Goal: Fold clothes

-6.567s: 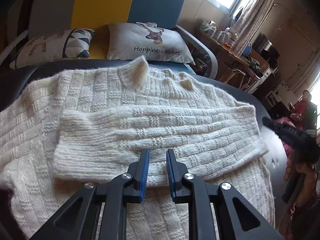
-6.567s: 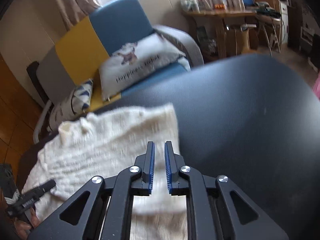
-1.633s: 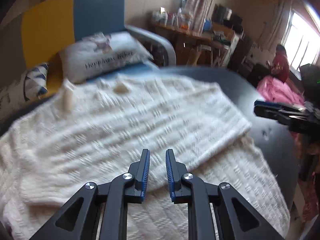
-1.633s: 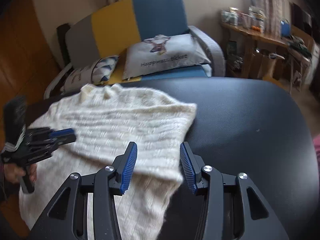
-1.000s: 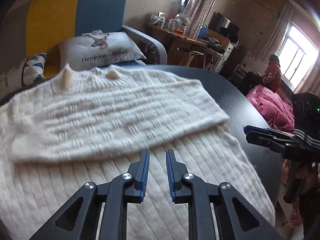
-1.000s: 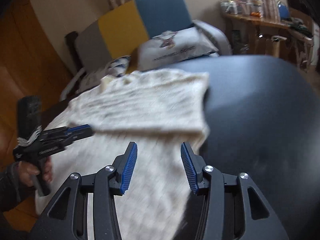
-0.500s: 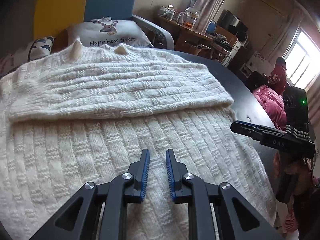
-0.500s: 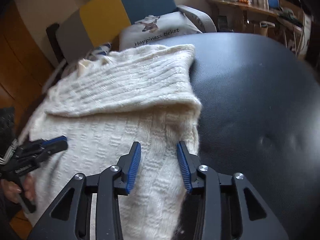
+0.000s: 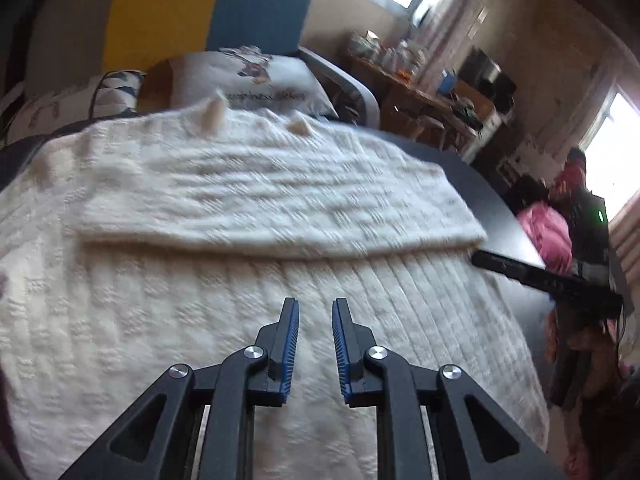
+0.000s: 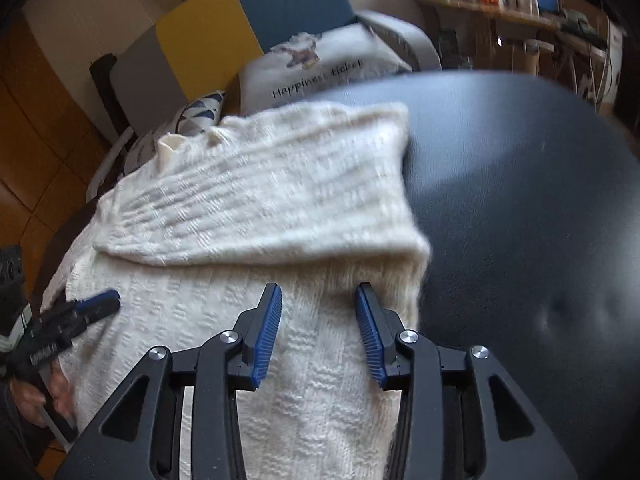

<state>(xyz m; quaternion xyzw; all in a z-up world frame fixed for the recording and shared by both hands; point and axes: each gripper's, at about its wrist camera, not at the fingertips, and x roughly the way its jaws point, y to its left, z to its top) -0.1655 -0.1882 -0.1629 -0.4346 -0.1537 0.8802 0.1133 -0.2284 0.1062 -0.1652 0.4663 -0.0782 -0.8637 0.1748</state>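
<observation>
The left gripper (image 9: 314, 308) is hovering above the lower body of the white knitted sweater (image 9: 248, 280), jaws narrowly parted, gripping nothing. The right gripper (image 10: 318, 294) is standing moderately open over the sweater's right edge, pads clear of the knit. The sweater is lying flat on the dark padded table (image 10: 520, 200), both sleeves folded across its chest. A printed cushion (image 10: 320, 68) is sitting on the sofa (image 10: 248, 20) beyond.

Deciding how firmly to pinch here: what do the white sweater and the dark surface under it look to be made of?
Sweater: soft, fuzzy knit, probably wool or acrylic; raised ribbed and basket-weave stitches show, with a hairy edge. Dark surface: smooth, slightly glossy, leather or a leather-like covering; it carries a soft sheen and shallow dimples.
</observation>
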